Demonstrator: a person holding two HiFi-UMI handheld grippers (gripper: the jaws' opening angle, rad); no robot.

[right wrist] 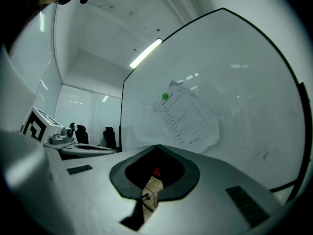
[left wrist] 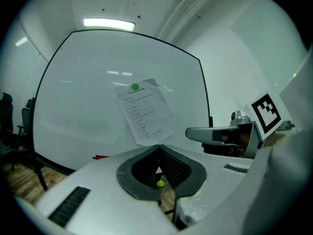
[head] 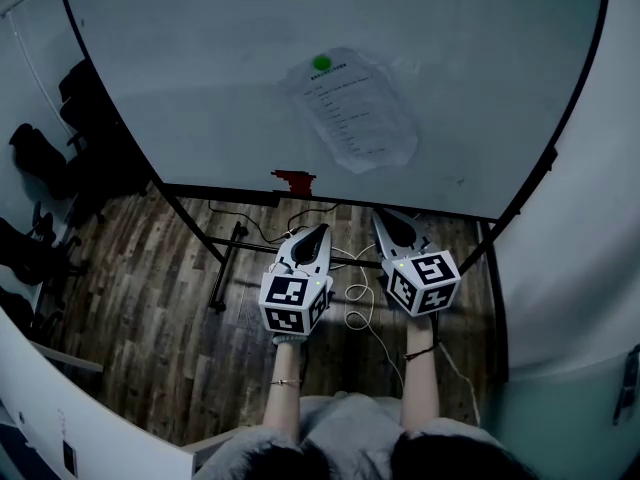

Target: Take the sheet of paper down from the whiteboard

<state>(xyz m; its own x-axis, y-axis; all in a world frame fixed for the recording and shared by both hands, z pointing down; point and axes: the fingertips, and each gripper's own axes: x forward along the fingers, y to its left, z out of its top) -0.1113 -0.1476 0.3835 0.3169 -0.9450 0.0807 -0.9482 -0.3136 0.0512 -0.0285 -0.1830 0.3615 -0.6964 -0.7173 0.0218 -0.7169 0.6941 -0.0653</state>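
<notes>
A printed sheet of paper (head: 352,110) hangs on the whiteboard (head: 200,78), pinned at its top by a round green magnet (head: 321,64). The sheet (left wrist: 145,112) sits ahead and above the jaws in the left gripper view; in the right gripper view the sheet (right wrist: 188,116) is up and slightly right. My left gripper (head: 317,232) and right gripper (head: 385,220) are side by side below the board, both pointing at it, short of it. Each is shut with nothing between its jaws.
A red eraser (head: 293,180) rests on the board's lower ledge. The board's black stand legs (head: 222,268) and a white cable (head: 362,303) lie on the wooden floor. Dark office chairs (head: 50,158) stand at the left. A white wall (head: 590,268) is at the right.
</notes>
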